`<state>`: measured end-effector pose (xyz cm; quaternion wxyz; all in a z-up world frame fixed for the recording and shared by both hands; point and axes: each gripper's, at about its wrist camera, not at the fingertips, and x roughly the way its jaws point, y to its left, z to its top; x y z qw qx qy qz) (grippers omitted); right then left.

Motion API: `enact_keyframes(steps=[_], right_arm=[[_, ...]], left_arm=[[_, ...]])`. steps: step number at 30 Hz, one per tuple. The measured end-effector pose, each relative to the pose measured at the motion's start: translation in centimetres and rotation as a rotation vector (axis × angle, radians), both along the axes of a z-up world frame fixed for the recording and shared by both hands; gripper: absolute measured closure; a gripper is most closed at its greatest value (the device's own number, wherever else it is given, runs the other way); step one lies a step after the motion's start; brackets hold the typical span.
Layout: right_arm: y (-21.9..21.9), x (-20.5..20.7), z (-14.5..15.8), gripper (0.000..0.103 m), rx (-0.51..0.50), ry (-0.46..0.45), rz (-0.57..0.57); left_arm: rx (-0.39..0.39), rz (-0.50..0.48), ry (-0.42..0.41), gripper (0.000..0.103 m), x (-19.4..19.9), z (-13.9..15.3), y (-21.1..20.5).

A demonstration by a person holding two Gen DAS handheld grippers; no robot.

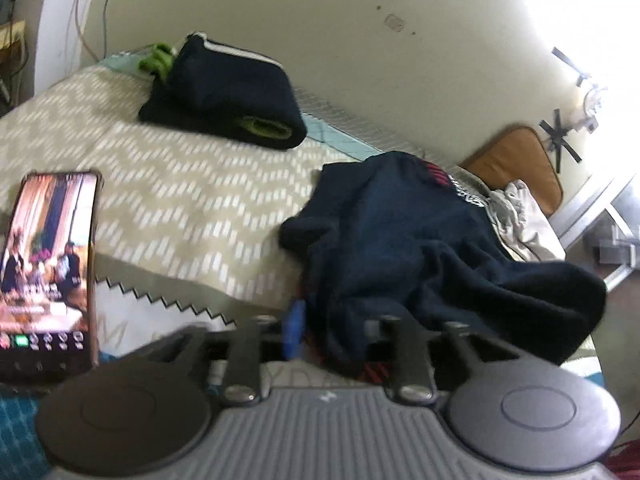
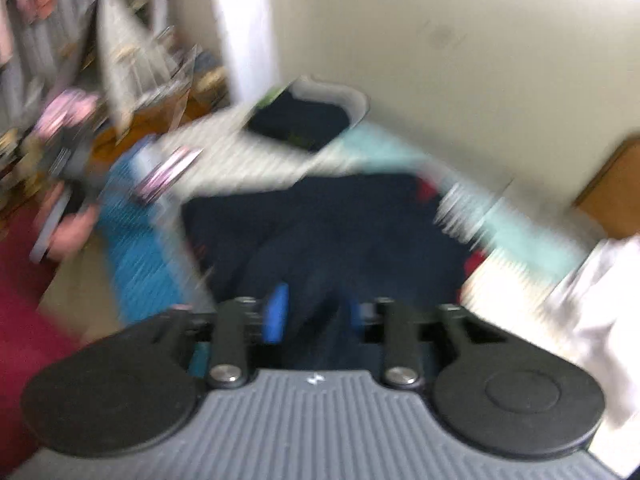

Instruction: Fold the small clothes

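left wrist view: dark garment bunched at both grippers, one piece already folded

left wrist view shows the navy garment (image 1: pixel 420 248) lying crumpled on the patterned bedspread (image 1: pixel 160 184), its near edge draped over the left gripper (image 1: pixel 332 340). one blue pad (image 1: pixel 291 330) shows at the cloth's left side; the other is buried under fabric, so the cloth sits between the fingers, but i cannot tell whether they pinch it or merely stand around it. a folded dark piece (image 1: pixel 224 92) with a green cuff rests well apart, up by the wall, likely set there to keep finished work clear of the folding space. a phone (image 1: pixel 48 272) with a lit screen lies at the left edge, away from the clothes. a pale cloth (image 1: pixel 520 216) waits beyond the navy one, probably next in line.

right wrist view is heavily smeared (fast motion, by the look of it). the right gripper (image 2: pixel 316 316) has the same navy garment (image 2: pixel 320 224) running between its fingers; a blue pad (image 2: pixel 276 316) shows on the left, the opposite one barely. whether it clamps the cloth i cannot tell. holding the garment at two points would suit spreading it flat before the first fold, which does not look begun.
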<state>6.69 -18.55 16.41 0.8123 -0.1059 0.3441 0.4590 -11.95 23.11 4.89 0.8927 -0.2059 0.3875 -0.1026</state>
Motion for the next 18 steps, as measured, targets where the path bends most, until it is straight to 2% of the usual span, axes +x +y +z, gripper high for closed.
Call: enact_keyframes(steps=[1, 3, 5, 7, 11, 12, 13, 16, 18], right_arm=[[0.6, 1.6, 0.3, 0.053, 0.027, -0.028, -0.038], [2.8, 5.3, 0.5, 0.053, 0.062, -0.03, -0.075], [5.3, 9.3, -0.3, 0.053, 0.101, -0.012, -0.121], [8.4, 11.7, -1.5, 0.051, 0.08, -0.008, -0.107], [16.3, 14.8, -6.5, 0.05, -0.069, -0.023, -0.005], [17.3, 15.4, -7.7, 0.046, -0.093, -0.014, 0.015], [18.3, 16.2, -8.8, 0.038, -0.119, -0.007, 0.034], [18.9, 18.0, -10.8, 0.021, -0.183, -0.004, 0.047], [17.8, 19.1, -11.7, 0.018, -0.183, 0.056, 0.068]], left_arm=[[-0.016, 0.012, -0.006, 0.044, 0.2, -0.2, -0.2], [-0.031, 0.008, -0.03, 0.039, 0.3, -0.2, -0.5], [-0.036, -0.012, -0.043, 0.025, 0.4, -0.6, -1.2], [-0.032, -0.02, -0.043, 0.023, 0.5, -0.9, -1.8], [-0.043, -0.019, -0.011, 0.023, 0.5, -1.8, -2.2], [-0.052, -0.015, -0.003, 0.023, 0.5, -2.1, -2.1], [-0.061, -0.008, 0.004, 0.023, 0.5, -2.3, -2.0], [-0.095, 0.013, 0.002, 0.021, 0.5, -2.7, -1.2], [-0.109, 0.02, -0.005, 0.023, 0.7, -2.7, -0.9]])
